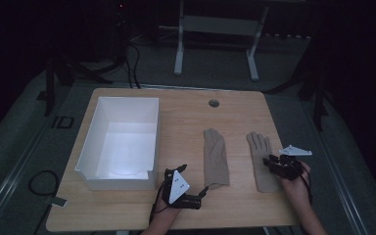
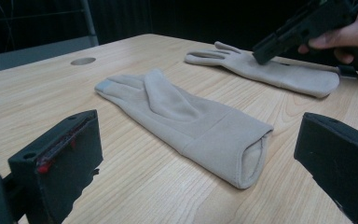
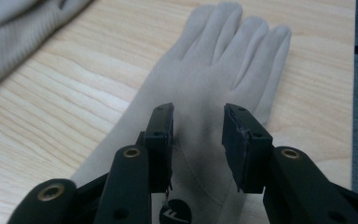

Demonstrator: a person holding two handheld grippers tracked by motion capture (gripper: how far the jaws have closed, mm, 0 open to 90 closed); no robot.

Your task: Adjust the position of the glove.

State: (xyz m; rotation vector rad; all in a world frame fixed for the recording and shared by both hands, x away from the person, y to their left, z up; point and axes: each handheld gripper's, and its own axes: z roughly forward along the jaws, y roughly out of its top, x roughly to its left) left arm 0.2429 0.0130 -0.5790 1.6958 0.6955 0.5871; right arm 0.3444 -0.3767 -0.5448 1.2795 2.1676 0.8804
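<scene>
A: Bench state? Two beige gloves flat on the tabletop, fingers toward the far edge. Left glove (image 1: 215,157) sits mid-table with its cuff toward the near edge; right glove (image 1: 263,161) lies near the right edge.

B: Confirmed. White box (image 1: 120,142) stands open by the left edge, nothing visible inside. Probably the drop-off, which would explain gloves laid out separately and within reach.

A: Right gripper (image 1: 269,162)?

B: Low over the right glove's palm, jaws part-open, straddling the fabric. In the right gripper view the pads (image 3: 161,140) stand either side of a strip of glove, not pinching it. Nothing is held.

A: Left gripper (image 1: 203,192)?

B: Resting near the near edge, jaws wide, nothing between them. It points at the left glove's open cuff, the thickest spot to grab.

A: Judgement: right side is set to pinch a fold of palm; flat cloth gives little to bite, so slip is the risk.
</scene>
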